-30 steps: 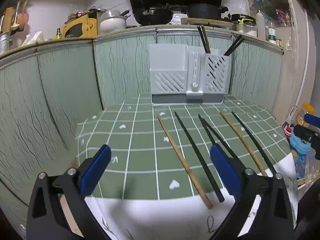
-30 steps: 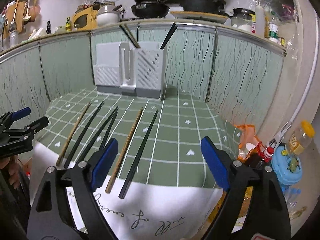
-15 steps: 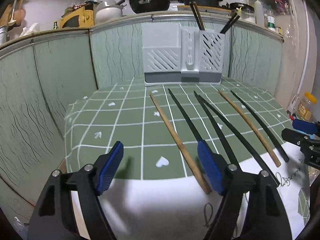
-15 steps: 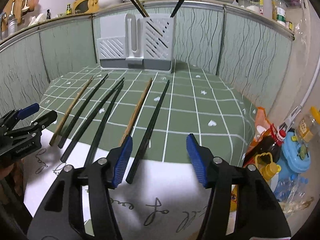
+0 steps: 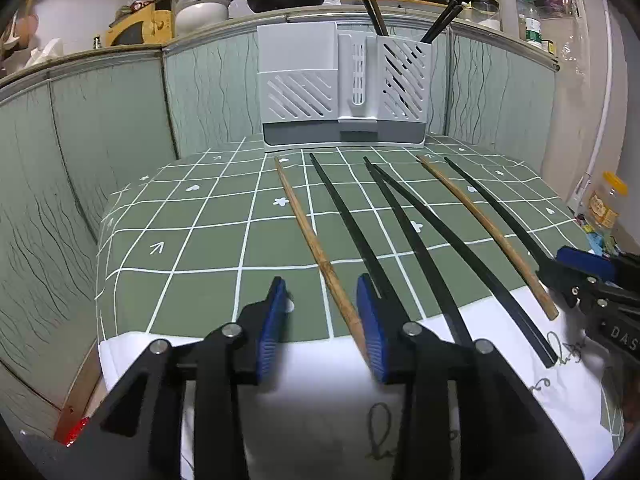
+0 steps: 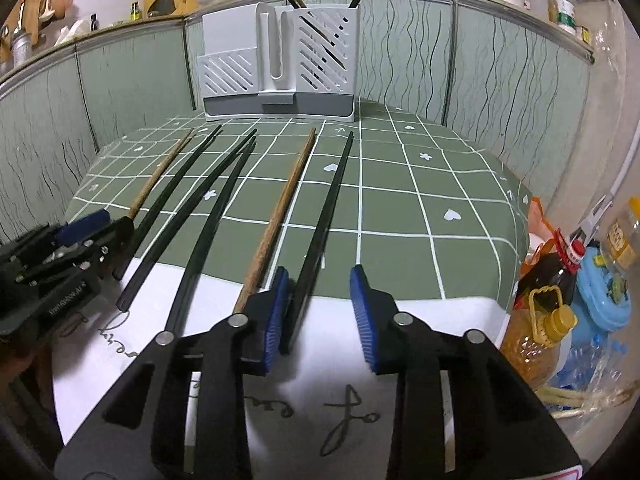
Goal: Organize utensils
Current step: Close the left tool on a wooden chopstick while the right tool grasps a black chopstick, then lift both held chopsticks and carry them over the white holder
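Left wrist view, setting: a green checked tablecloth [image 5: 192,236] fills the middle of the frame, with a white cloth [image 5: 320,368] along the bottom edge.
Left wrist view, holder: a white slotted utensil holder [image 5: 344,84] stands at upper centre against the wall, chopsticks already poking out of its right-hand compartment.
Left wrist view, utensils: six chopsticks lie fanned from centre to right, two wooden and four black.
Left wrist view, left gripper: the left gripper [image 5: 322,312], bottom centre, has just been closing. The leftmost wooden chopstick [image 5: 312,236] runs between its blue pads, close against the right one, with a clear gap to the left one. It is not yet clamped.
Left wrist view, other tool: the right gripper's tip shows at the right edge, by the outermost chopsticks.

Right wrist view, holder: the same utensil holder sits at upper centre.
Right wrist view, right gripper: the right gripper [image 6: 320,304], bottom centre, has also been closing. The rightmost black chopstick [image 6: 328,208] passes between its pads, hugging the left pad, with open space to the right. Nothing is gripped yet.
Right wrist view, neighbour: the second wooden chopstick [image 6: 280,216] lies just outside the left pad.
Right wrist view, other tool: the left gripper appears at the left edge.

Step in hand: both tools are closing on a chopstick end, one each, at opposite sides of the fan.
Next move: probably finish each squeeze squarely on the stick, then lift and carry to the holder's right-hand compartment.
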Tool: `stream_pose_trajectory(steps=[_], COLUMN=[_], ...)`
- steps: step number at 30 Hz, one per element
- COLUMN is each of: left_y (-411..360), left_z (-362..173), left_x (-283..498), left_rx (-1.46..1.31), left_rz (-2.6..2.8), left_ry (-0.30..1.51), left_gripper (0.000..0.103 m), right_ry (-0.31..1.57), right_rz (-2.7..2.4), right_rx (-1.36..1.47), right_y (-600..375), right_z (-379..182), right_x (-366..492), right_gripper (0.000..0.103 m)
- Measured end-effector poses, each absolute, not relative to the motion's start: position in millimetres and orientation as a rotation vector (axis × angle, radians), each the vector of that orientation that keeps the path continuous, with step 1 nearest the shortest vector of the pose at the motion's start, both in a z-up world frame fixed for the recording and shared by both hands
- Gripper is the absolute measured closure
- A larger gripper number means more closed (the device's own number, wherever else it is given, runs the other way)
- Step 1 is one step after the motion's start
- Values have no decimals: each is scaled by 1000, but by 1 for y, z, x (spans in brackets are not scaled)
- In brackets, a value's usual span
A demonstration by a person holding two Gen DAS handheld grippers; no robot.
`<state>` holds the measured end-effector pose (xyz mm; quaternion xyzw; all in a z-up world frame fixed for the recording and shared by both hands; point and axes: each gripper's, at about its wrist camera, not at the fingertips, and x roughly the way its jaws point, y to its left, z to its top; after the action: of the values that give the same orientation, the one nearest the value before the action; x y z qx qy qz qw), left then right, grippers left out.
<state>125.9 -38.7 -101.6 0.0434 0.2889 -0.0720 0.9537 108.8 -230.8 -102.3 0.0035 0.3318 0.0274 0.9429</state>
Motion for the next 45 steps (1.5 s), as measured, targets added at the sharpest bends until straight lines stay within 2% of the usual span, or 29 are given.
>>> stream_pose_trajectory(steps=[2,5,8,11,32,45], left_y=[-40,-41,-40,-39,-40,-31], left_z=[-102,-101,-100,-100,-90,-70], left_x=[124,123,123,123,114,106], left_rx=[85,80,69,65,74,40], left_rz=[-138,-133,-134,-132,-145,-194], left_ry=[579,583,589,596,577,544], left_gripper=[76,92,92,94,96,96], right_ry=[675,676,679,691,693,643], right_rz=[50,43,36,46,68,59], right_rx=[12,10,12,36,83,71], right_y=[-230,-229,-230,-234,-247,-245], right_z=[-102,-102,-101,-101,-99,-63], right_x=[106,103,102,102,95,80], right_gripper=[80,86,93,97,97,97])
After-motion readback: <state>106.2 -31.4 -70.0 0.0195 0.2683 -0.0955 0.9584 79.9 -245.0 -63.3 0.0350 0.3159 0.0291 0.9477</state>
